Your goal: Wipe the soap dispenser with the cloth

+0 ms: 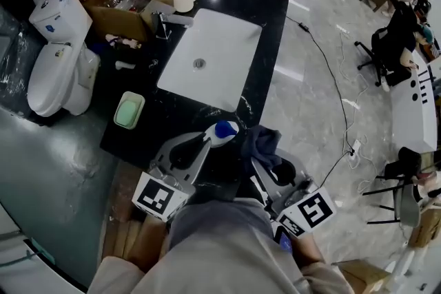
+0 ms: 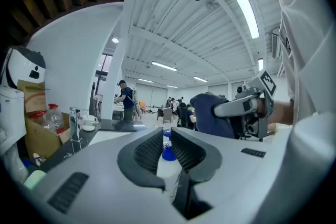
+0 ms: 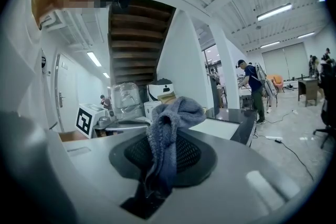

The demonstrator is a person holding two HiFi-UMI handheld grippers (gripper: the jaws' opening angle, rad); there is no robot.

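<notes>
left gripper [image 1: 207, 141]: fingers clamped on soap dispenser [image 1: 225, 130], steadying it | right gripper [image 1: 266, 157]: fingers pinching cloth [image 1: 262, 141] at dispenser's 3 o'clock, ready to wipe

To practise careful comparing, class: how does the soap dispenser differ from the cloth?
The soap dispenser is a white bottle with a blue top; the cloth is soft, grey-blue and crumpled. The soap dispenser is in the left tongs, the cloth in the right tongs. Shared: each is clamped between shut tongs.
</notes>
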